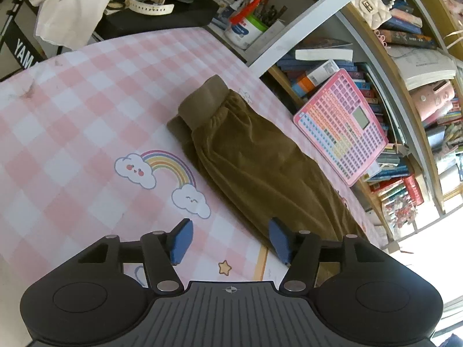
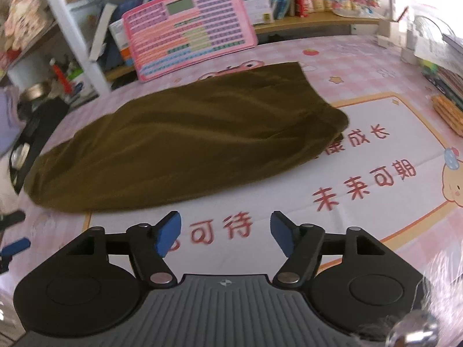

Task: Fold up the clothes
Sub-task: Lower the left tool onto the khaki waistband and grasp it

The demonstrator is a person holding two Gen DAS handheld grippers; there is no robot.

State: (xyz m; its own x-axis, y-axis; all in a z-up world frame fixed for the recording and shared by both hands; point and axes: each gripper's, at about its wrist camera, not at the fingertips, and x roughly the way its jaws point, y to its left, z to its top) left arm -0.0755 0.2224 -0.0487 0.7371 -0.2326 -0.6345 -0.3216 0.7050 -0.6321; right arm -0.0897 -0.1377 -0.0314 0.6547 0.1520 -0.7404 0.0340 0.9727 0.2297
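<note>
Olive-brown velvet trousers (image 1: pixel 254 159) lie flat, folded lengthwise, on the pink checked table cover (image 1: pixel 86 110). Their ribbed cuffs (image 1: pixel 199 101) point to the far end in the left wrist view. My left gripper (image 1: pixel 231 240) is open and empty, above the cover just short of the trousers' near end. In the right wrist view the trousers (image 2: pixel 188 138) lie across the table. My right gripper (image 2: pixel 225 231) is open and empty, above the cover a little in front of their long edge.
A pink toy keyboard board (image 1: pixel 341 127) leans on the bookshelf (image 1: pixel 405 86) right behind the trousers; it also shows in the right wrist view (image 2: pixel 188 26). A black case with a white watch (image 1: pixel 147 0) and a white cloth (image 1: pixel 69 5) sit at the far end. Pencils (image 2: pixel 448 112) lie at the right.
</note>
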